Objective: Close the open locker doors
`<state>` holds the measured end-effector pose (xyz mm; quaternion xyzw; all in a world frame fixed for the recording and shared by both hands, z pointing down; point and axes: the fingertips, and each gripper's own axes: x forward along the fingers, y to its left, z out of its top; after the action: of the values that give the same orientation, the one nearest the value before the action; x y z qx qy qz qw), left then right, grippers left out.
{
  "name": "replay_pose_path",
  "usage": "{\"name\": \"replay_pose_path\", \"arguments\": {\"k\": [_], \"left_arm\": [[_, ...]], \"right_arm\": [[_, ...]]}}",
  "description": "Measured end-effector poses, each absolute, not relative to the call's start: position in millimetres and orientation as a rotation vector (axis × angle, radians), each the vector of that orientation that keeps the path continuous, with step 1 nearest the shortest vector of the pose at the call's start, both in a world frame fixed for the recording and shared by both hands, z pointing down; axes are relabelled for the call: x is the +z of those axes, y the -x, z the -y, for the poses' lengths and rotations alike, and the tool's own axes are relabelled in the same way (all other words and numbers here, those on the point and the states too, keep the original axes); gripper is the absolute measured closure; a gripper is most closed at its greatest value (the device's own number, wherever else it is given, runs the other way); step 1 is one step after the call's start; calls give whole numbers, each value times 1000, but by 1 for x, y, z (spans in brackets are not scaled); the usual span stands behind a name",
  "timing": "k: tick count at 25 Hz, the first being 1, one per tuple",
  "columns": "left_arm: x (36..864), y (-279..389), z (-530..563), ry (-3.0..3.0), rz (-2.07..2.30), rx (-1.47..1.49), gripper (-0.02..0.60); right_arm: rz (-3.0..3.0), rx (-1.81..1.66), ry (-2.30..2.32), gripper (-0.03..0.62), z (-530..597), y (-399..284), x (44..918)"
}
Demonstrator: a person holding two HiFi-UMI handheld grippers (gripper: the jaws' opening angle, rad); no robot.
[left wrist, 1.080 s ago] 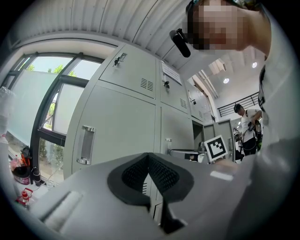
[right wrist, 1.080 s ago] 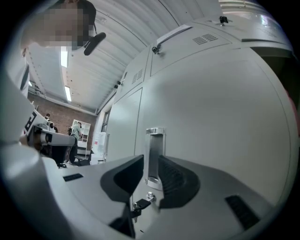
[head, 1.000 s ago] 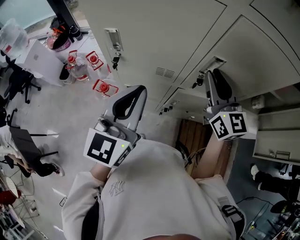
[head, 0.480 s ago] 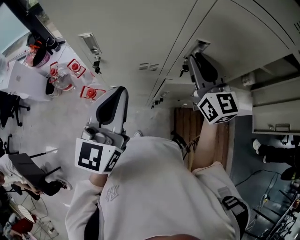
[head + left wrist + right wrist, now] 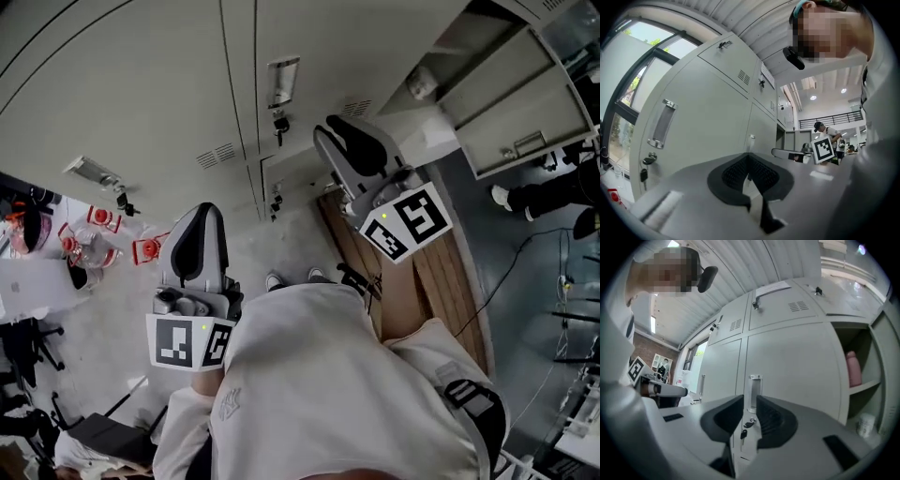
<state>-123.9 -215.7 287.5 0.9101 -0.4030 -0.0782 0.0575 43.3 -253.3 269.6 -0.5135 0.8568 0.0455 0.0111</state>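
The open locker door (image 5: 523,98) lies to the right of the right gripper (image 5: 750,405), and this is the relation that decides the coming move. In the head view the door stands out from the row of lockers into the room. Its flat panel is turned toward the camera and its handle is near the edge far from the lockers. Beside it the open compartment (image 5: 857,338) shows a pink bottle (image 5: 853,369) on a shelf. The right gripper is near this compartment but not touching anything. Its jaws are a little apart with nothing between them, and they point at the recessed handle (image 5: 753,392) of a closed door, so the open one is off to their right side. The left gripper (image 5: 749,166) has its jaws together and holds nothing. It faces only closed doors and is well apart from the open one. I judge that the right gripper is the one to use. It should travel to the right, go behind the panel and push it toward the lockers.
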Motion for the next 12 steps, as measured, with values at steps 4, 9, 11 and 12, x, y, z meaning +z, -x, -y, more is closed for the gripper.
{"name": "replay_pose_path", "arguments": {"k": [4,9,11,12], "left_arm": [[291,81,212,-2820,1006,-223,574],[296,30,201,-2865,828,-184,574],[294,11,197,-2878,777,-180,574],[293,1,195,-2885,759,-179,574]], "right_arm": [[-2529,167,1784,528,210,-91,263],[-2369,177,1983,530,165,-159,266],[-2319,182,2048,530,151,-183,268],[-2295,185,2072,530,145,-193,268]]}}
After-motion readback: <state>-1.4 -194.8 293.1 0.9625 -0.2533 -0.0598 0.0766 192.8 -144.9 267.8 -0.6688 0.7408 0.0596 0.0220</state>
